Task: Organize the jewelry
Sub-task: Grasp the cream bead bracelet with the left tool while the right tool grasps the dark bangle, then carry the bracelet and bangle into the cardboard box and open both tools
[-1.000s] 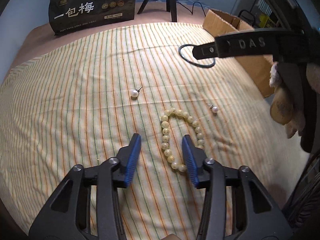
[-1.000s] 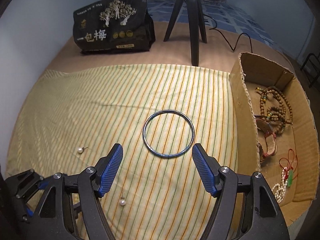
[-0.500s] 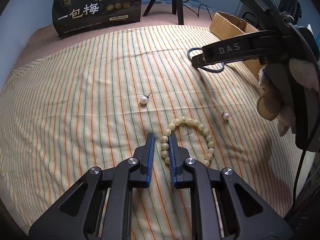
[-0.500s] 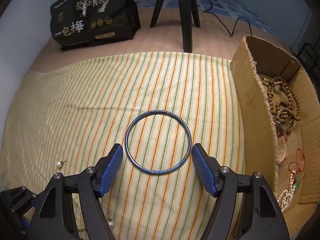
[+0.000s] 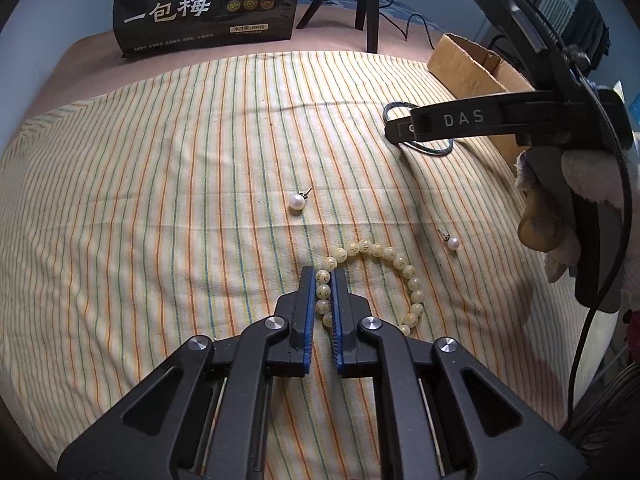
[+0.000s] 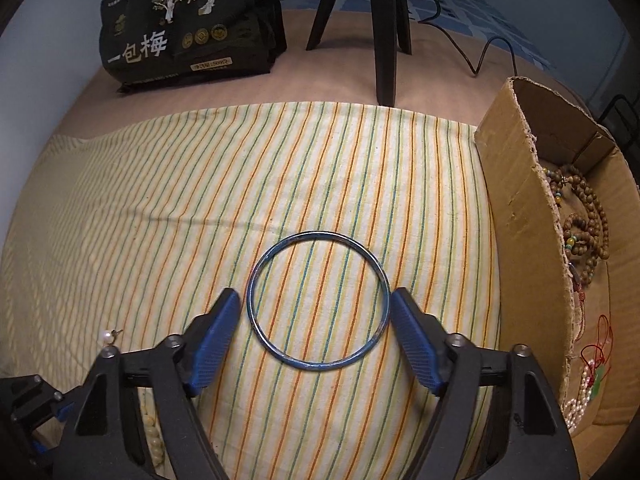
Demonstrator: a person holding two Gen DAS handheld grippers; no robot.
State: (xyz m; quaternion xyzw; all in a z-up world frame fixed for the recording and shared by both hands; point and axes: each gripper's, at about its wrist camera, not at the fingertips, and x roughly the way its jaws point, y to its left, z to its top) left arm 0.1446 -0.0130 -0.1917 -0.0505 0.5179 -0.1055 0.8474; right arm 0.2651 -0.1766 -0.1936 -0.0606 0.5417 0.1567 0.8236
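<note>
While the left tool [image 5: 321, 280] is pinching the bead bracelet [image 5: 376, 250], the right tool [image 6: 316, 300] is hovering spread, apparently w/o contact, around the blue bangle [image 6: 318, 366]; next: closing, then carrying both to the cardboard box [image 6: 516, 200] beside the bangle.

My right gripper [image 6: 316, 304] stands open astride the near half of the blue bangle [image 6: 318, 301], cardboard box [image 6: 516, 216] right.

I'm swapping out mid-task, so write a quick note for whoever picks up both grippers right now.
Left hand-held gripper: shut on the cream beaded bracelet, which still lies on the striped cloth.
Right hand-held gripper: open, straddling the thin blue metal bangle, not gripping.
Done: wooden bead strands and a small pearl string already lie in the cardboard box.
Left: bracelet, bangle and two pearl stud earrings into the box.
</note>
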